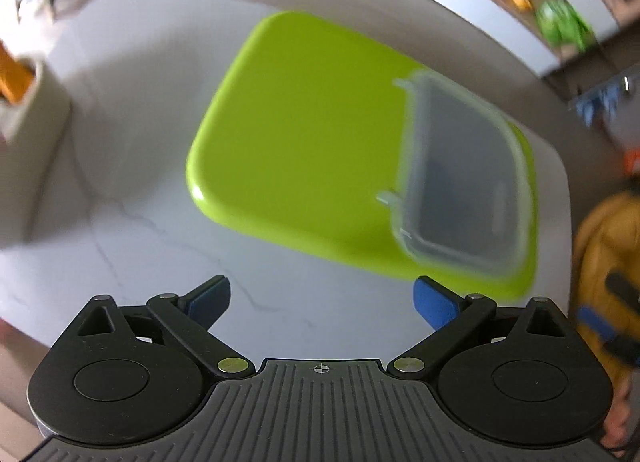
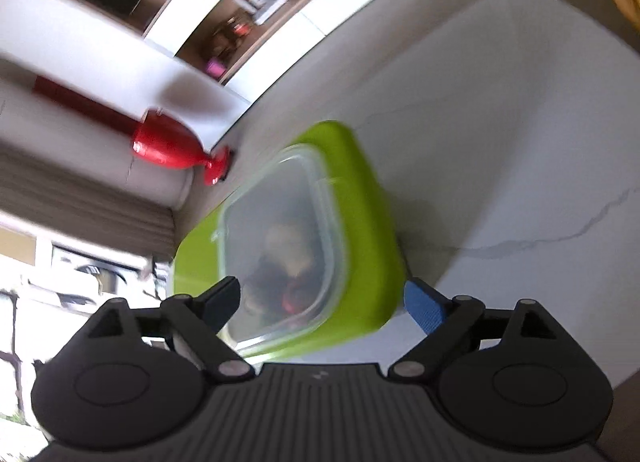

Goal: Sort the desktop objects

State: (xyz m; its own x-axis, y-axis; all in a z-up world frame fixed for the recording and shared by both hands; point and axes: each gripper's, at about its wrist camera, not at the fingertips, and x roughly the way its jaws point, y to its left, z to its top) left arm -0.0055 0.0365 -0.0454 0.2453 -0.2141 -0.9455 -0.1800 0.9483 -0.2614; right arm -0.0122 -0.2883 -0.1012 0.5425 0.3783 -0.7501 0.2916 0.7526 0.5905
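Nearest the left wrist camera, the left gripper (image 1: 322,300) hangs above bare marble table (image 1: 120,246) with its jaws spread wide and nothing between them; the right gripper (image 2: 322,304) is likewise spread, empty, its blue pads clear of everything. Just beyond both sits the green tray (image 1: 304,133), flat on the table, and on one end of it rests the clear lidded container (image 1: 464,181), lid on, with dark and reddish items dimly visible inside in the right wrist view. Judging by this, the container looks placed and the sensible step is a clean retreat: keep both jaws wide, lift straight away from the tray so no finger clips its rim or nudges the box off its end. Farther off stand a red vase (image 2: 172,145) on the floor and cluttered shelves (image 2: 256,17), too blurred to read.
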